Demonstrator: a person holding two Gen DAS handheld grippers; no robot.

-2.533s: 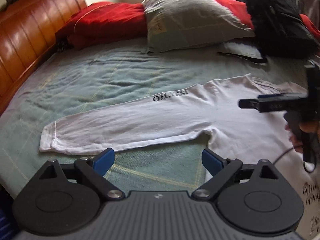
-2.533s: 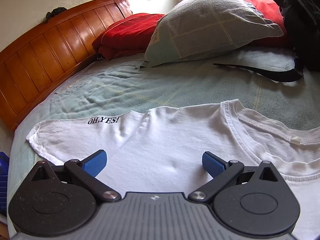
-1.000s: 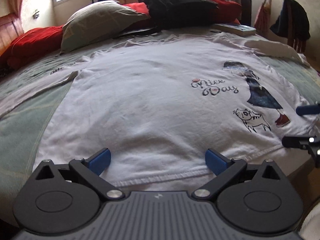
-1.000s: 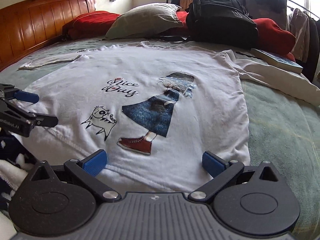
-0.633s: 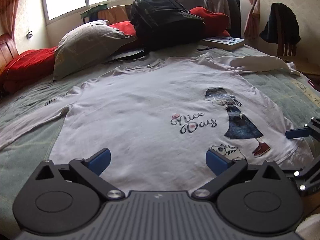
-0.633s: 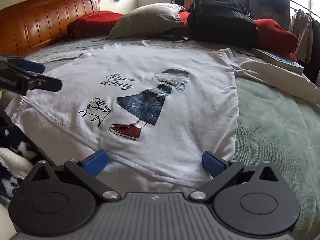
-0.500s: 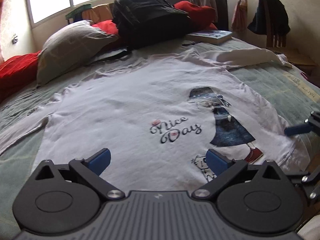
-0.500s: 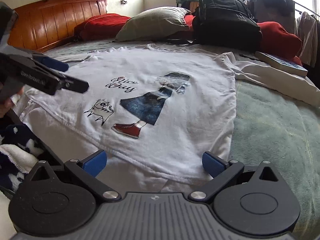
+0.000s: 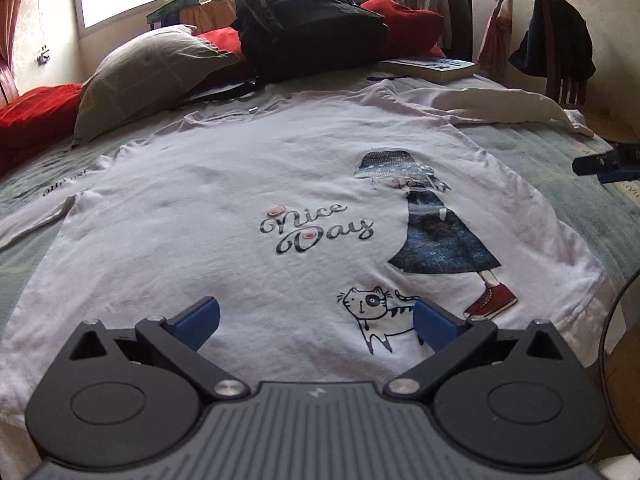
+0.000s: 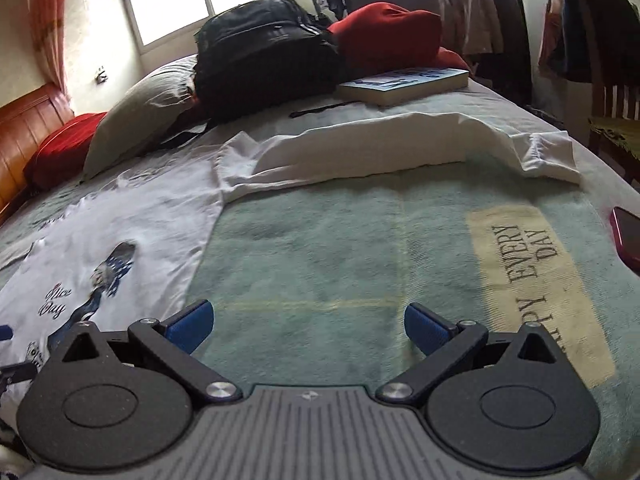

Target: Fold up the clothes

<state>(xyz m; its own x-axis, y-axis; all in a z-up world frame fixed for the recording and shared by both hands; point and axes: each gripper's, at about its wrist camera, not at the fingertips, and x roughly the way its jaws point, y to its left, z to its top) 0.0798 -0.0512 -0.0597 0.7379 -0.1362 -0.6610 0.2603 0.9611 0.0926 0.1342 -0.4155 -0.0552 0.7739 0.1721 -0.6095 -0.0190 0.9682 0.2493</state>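
A white long-sleeved shirt lies flat, front up, on the bed, printed with "Nice Day", a girl and a cat. My left gripper hovers open just above its lower hem, near the cat print, holding nothing. In the right wrist view the shirt fills the left side and its right sleeve stretches across the blanket to the far right. My right gripper is open over bare blanket, to the right of the shirt's body. The right gripper's tip shows at the left wrist view's right edge.
The bed carries a green blanket with a "HAPPY EVERY DAY" label. At the head lie a black backpack, a grey pillow, red cushions and a book. A red phone sits at the right edge. A wooden chair stands beside the bed.
Both grippers swept from the left sleeve side round to the shirt's hem. The right gripper has since swung right, off the shirt and over bare blanket facing the right sleeve. Both stayed open.
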